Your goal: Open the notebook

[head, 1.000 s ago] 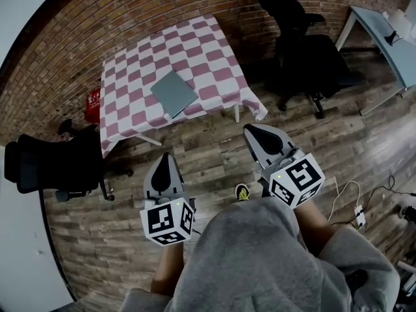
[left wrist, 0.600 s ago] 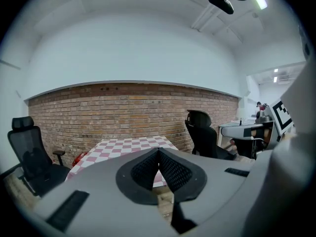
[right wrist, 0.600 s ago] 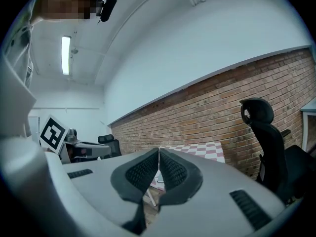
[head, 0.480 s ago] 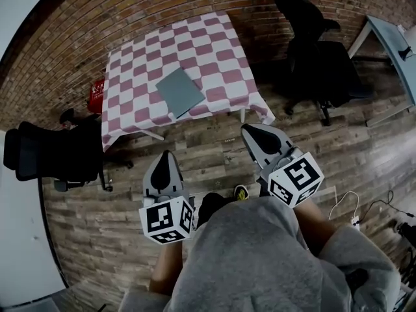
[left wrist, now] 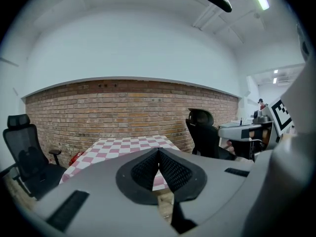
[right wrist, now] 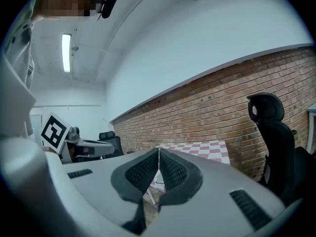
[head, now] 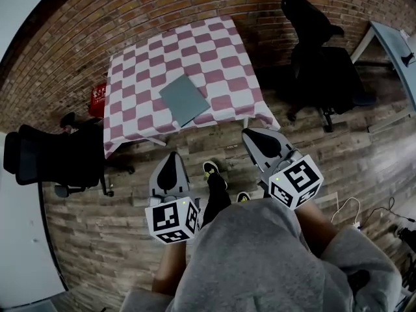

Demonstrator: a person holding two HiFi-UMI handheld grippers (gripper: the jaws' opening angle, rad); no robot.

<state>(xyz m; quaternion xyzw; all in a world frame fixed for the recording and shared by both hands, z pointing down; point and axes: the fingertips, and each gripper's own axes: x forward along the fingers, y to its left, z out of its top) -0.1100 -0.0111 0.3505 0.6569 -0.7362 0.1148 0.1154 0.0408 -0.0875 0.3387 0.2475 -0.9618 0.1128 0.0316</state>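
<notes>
Notebook (head: 184,100) closed on tbl (head: 224,54) — jaws together.

Office: desk chairs (head: 322,70), brick wall (head: 162,5)

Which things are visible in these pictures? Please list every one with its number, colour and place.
table: one, pink and white checked cloth, by the brick wall
notebook: one, grey, closed, flat on the table
office chairs: two, black, one left of the table, the other right of it
red object: one, on the floor at the table's left, too small to name
desk: one, pale, far right edge
shoes: two, black with yellow, on the wood floor
sweatshirt: one, grey, bottom of head view
left gripper: grey, shut, empty
right gripper: grey, shut, empty
</notes>
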